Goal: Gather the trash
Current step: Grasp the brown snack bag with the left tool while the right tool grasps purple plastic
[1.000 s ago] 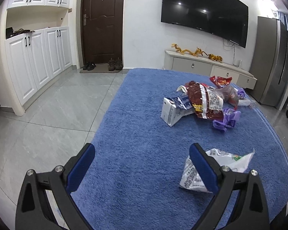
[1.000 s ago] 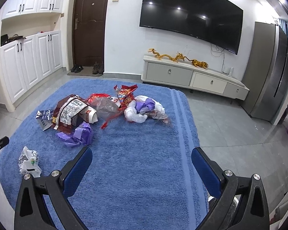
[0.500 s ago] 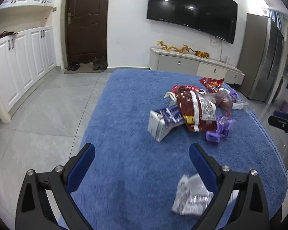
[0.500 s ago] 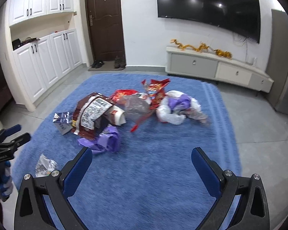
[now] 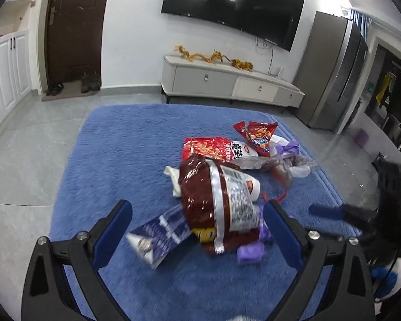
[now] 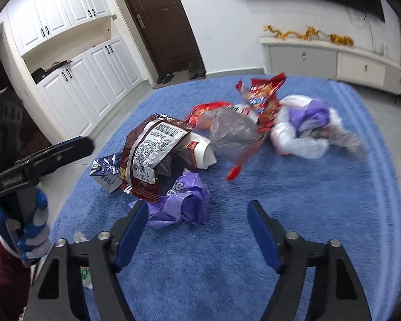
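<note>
1. Both of your grippers have closed in on the trash pile since the earlier frames: the dark red snack bag (image 5: pixel 216 200), once far up the blue rug (image 5: pixel 115 144), now fills the space ahead of your left gripper (image 5: pixel 197 227), and the white wrapper that lay by its right finger a second ago is out of that view.
2. Your left gripper's jaws stand wide apart and released; the dark red snack bag and a small blue-and-white carton (image 5: pixel 157 238) sit between the fingers as seen from the wrist, with no pad pressing on either.
3. Your right gripper (image 6: pixel 197 230) has just been closing its jaws, yet they are still apart and grip nothing. A crumpled purple bag (image 6: pixel 184 200) lies just ahead of its left finger, not between the pads.
4. From the right wrist you see the pile in a row on the rug: carton (image 6: pixel 107 171), dark red bag (image 6: pixel 152 152), a greyish clear bag (image 6: pixel 232 131), a bright red snack packet (image 6: pixel 264 96), then a white-and-purple bundle (image 6: pixel 304 131) farthest right.
5. Your left hand (image 6: pixel 32 230), in a blue-and-white glove, shows at the left edge of the right wrist view, holding its gripper.
6. Behind the rug stand a low TV cabinet (image 5: pixel 227 83) and a brown door (image 5: pixel 72 26).
</note>
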A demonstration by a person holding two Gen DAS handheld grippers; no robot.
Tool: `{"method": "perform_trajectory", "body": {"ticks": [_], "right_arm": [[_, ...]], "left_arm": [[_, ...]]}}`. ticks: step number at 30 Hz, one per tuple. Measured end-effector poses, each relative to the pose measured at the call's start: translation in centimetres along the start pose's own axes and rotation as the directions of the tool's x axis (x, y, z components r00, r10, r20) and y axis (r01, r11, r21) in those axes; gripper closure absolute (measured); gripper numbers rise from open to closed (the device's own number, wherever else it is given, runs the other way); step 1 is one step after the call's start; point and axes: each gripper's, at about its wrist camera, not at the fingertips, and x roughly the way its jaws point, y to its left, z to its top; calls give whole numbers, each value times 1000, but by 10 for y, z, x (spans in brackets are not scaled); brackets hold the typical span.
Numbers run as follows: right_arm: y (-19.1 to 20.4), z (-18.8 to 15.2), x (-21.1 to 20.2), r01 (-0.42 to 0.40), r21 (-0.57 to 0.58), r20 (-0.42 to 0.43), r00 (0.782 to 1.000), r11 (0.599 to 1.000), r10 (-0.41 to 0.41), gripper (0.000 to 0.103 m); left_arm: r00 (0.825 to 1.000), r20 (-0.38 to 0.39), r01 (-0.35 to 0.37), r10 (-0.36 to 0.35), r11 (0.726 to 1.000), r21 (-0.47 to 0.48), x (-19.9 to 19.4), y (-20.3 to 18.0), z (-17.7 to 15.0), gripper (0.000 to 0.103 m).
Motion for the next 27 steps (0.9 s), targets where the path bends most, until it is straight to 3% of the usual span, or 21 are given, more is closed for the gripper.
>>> {"method": "perform_trajectory", "body": {"ticks": [9,11,15,17,20,21,27], "right_arm": [[-8,6,26,-114,43,-34,993,993,115,49],[-10,5,31,-132,49,-49,990,990,134,60],[-17,0,25,-164,60,-46,985,985,167,71],[-21,-4,17,-166,56,-41,985,985,168,73],[-26,-13,1,-176,53,-29,984,983,178,75],[-29,-14,-6,-177,52,-22,984,983,178,76],[-40,-34,-40,-170,66,24,985,983,169,76]], "left_arm": [[991,-131,0,-10,997,-76,48,9,16,7],[988,-153,4,-17,997,-82,54,7,17,13],[979,-200,8,-22,997,-71,64,-2,15,44],[981,-195,6,-17,998,-59,62,-8,13,51],[984,-178,7,-17,998,-58,54,-13,12,75],[983,-180,21,-33,998,-67,51,-14,11,89],[988,-149,32,-45,996,-85,30,-26,6,97]]}}
